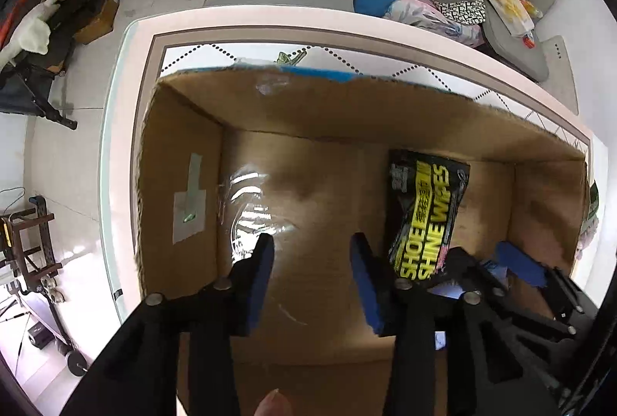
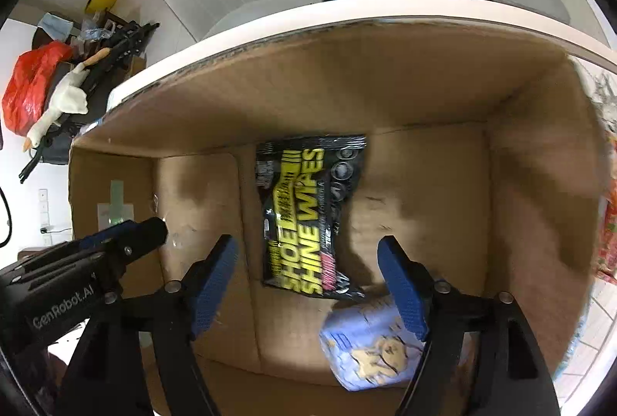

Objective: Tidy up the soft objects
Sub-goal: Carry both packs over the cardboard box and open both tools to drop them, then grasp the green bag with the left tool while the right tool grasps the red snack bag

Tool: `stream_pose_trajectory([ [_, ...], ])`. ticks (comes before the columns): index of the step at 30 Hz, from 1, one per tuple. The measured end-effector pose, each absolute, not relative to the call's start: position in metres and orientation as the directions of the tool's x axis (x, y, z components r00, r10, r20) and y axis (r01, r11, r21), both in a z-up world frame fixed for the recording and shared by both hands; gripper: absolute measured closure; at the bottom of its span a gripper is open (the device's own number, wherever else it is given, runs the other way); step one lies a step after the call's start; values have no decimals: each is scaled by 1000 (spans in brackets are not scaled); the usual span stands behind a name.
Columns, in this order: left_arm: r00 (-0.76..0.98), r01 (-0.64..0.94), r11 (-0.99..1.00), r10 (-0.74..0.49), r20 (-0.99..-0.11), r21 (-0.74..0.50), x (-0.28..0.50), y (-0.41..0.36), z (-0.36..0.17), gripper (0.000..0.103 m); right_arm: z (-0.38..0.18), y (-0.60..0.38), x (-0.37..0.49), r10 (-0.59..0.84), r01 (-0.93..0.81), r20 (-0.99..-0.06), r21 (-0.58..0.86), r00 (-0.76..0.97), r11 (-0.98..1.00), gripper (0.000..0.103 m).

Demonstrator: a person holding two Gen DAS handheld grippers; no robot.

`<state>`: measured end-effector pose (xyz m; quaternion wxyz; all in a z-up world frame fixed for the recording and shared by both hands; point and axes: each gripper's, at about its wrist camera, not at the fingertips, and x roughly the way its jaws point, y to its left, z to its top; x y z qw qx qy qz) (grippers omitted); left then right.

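Cardboard box (image 2: pixel 540 184) holds two packets: wipes (image 2: pixel 308 215), blue pack (image 2: pixel 370 346); both claws (image 1: pixel 312 281) (image 2: pixel 308 281) agape, empty.

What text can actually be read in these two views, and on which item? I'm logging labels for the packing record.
"SHOE SHINE WIPES": on the black and yellow packet lying in the cardboard box.
"GenRobot.AI": on the body of the left gripper, seen from the right wrist view.
Small print on the packet: too blurred to read.
Pale blue pack with a tan figure: text unreadable.
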<state>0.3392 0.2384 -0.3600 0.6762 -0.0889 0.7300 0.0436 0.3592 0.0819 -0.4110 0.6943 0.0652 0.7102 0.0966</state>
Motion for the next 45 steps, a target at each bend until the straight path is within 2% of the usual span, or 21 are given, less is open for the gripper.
stream_pose_trajectory([
  [1,-70,-184,981,-70,-995,-56,336,238,-358,50,-409,81,358,215,-46,-976,216,-26,975,26],
  [3,-36,-172,984,-58,-998,-51,327,237,-348,25,-402,75,351,166,-59,-986,167,-23,984,25],
  [5,-5,-163,986,-32,-999,-31,318,235,-339,9,-397,71,345,141,-72,-990,142,-19,987,19],
  [6,3,-160,987,-25,-1000,-25,314,235,-336,6,-392,69,340,121,-80,-993,122,-11,989,15],
  [8,12,-158,987,-14,-1000,-16,305,232,-329,4,-384,63,330,109,-88,-994,109,2,990,7],
  [10,23,-156,988,-13,-1000,-17,295,229,-322,3,-374,59,318,99,-96,-995,98,15,991,7],
  [13,52,-158,987,10,-999,1,278,222,-307,3,-358,53,301,96,-112,-995,92,37,989,0],
  [24,201,-178,984,44,-979,7,218,193,-233,3,-277,20,234,130,-179,-979,101,156,979,0],
  [32,263,-154,988,39,-964,-2,194,167,-188,3,-230,-3,203,199,-180,-958,163,205,970,0],
  [39,335,11,998,51,-941,58,208,93,-151,3,-205,-75,200,254,-70,-937,244,240,967,0],
  [45,285,195,978,13,-958,71,246,-3,-169,3,-201,-182,206,179,113,-944,217,276,970,0],
])
